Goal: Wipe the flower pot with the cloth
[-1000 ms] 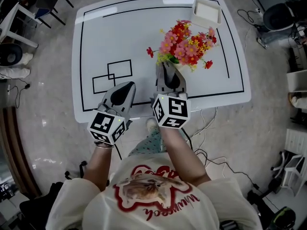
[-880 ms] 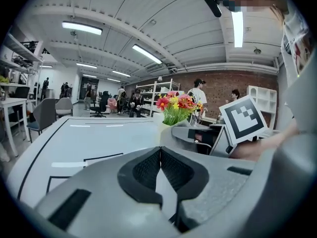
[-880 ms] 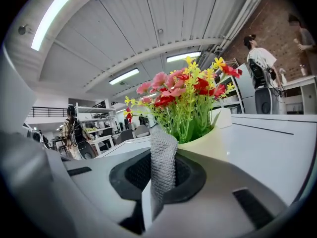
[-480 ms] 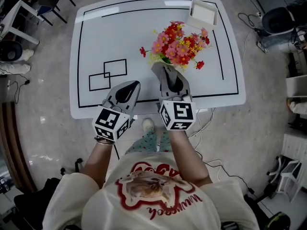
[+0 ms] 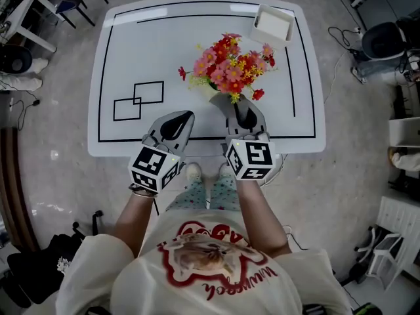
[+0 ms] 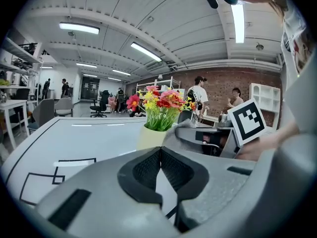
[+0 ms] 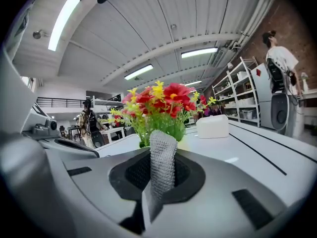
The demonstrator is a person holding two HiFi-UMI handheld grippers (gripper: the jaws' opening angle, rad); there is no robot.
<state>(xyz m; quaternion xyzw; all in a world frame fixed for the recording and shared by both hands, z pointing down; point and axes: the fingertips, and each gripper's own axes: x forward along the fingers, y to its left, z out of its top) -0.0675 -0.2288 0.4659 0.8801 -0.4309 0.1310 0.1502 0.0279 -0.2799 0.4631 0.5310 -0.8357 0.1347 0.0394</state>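
its own view shows the right gripper [image 7: 159, 155] pinching the cloth [image 7: 162, 165], unclear overhead; left gripper [image 6: 159, 155] closed, empty.

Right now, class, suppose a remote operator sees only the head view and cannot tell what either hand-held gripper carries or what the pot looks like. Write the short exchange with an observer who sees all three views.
Operator: Is anything in the right hand-held gripper?
Observer: Yes. Its own view shows a grey cloth pinched upright between the jaws.
Operator: And the left hand-held gripper?
Observer: Its view shows the jaws shut tip to tip with nothing between them.
Operator: The flowers cover the pot from above. What is it like?
Observer: The left gripper view shows a pale yellow flower pot standing upright on the table.
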